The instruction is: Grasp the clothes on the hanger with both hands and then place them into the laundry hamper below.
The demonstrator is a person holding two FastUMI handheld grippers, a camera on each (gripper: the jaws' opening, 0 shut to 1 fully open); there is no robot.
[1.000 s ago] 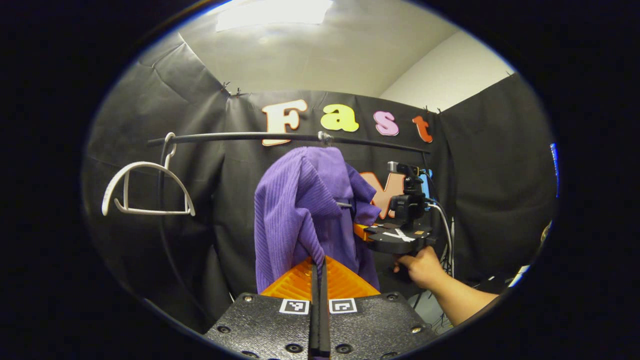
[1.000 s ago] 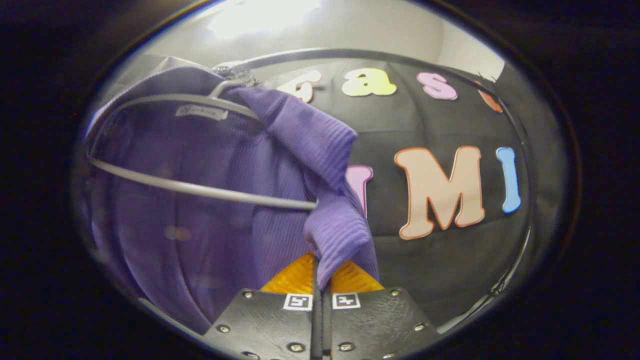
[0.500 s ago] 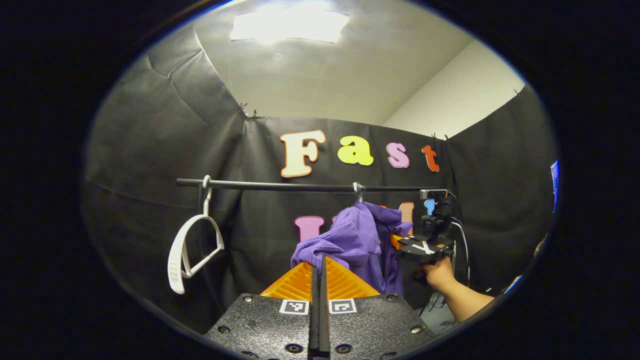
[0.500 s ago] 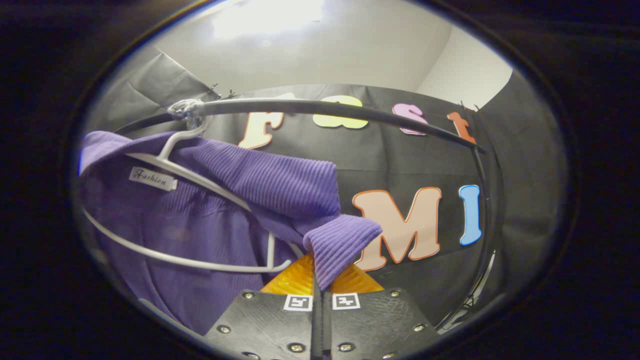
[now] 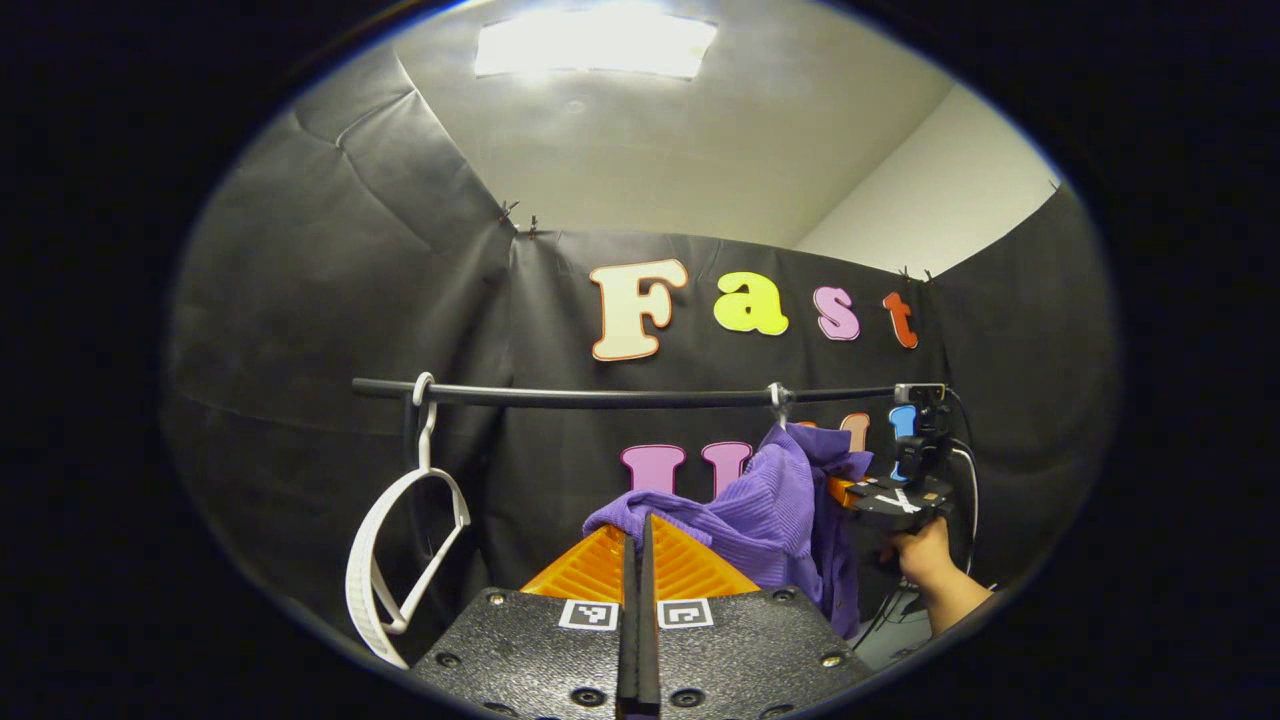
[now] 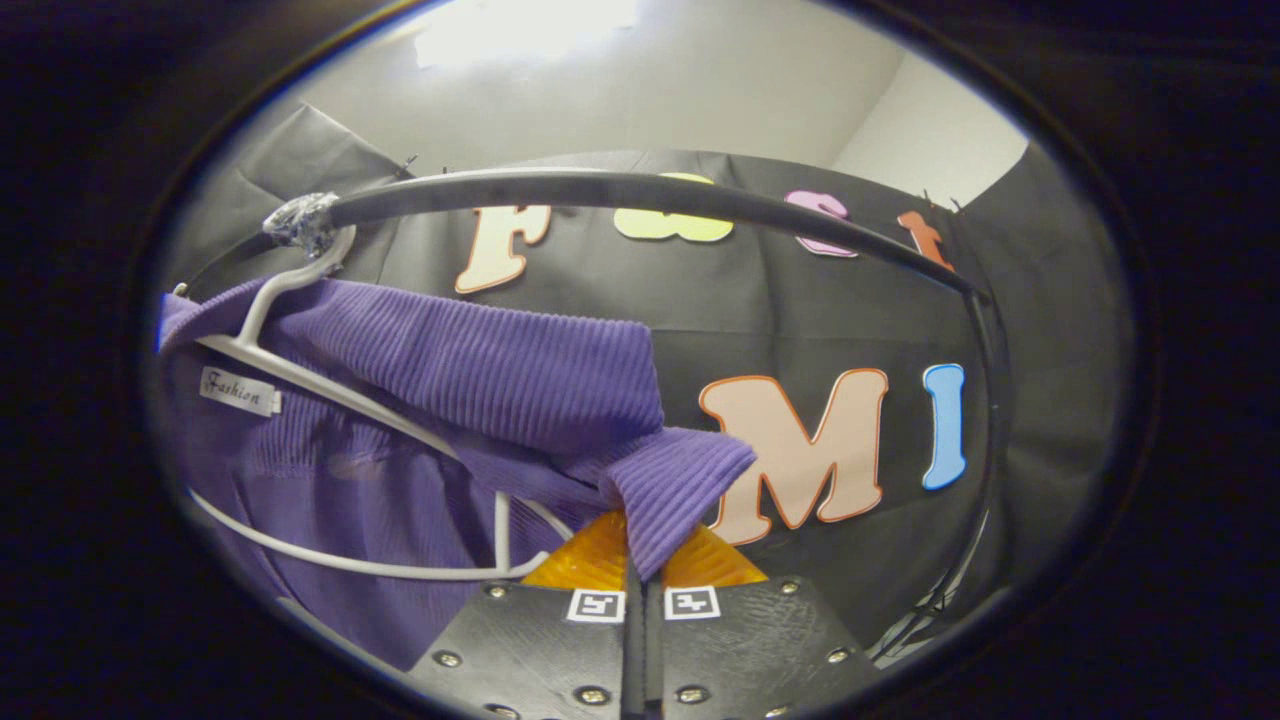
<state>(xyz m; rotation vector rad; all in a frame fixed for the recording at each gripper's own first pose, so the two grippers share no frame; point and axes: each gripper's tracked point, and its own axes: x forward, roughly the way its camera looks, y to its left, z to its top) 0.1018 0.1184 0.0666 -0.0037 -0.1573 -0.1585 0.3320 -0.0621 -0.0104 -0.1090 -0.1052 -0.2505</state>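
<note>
A purple ribbed garment (image 5: 770, 510) hangs from a white hanger (image 6: 330, 390) hooked on the black rail (image 5: 600, 396). One edge of the cloth is stretched out to my left gripper (image 5: 637, 525), which is shut on it. In the right gripper view, my right gripper (image 6: 637, 560) is shut on another fold of the purple garment (image 6: 480, 370), pulled off the hanger's right end. In the left gripper view the right gripper (image 5: 845, 490) is at the garment's far side, held by a hand (image 5: 925, 560).
An empty white hanger (image 5: 395, 545) hangs at the rail's left end. Black cloth walls close the booth on all sides. Cables (image 5: 965, 500) run down behind the right gripper.
Both grippers have pulled back and outward from the rail, stretching the garment sideways. The cloth has slid off the hanger's right shoulder, and the hanger has tilted.
</note>
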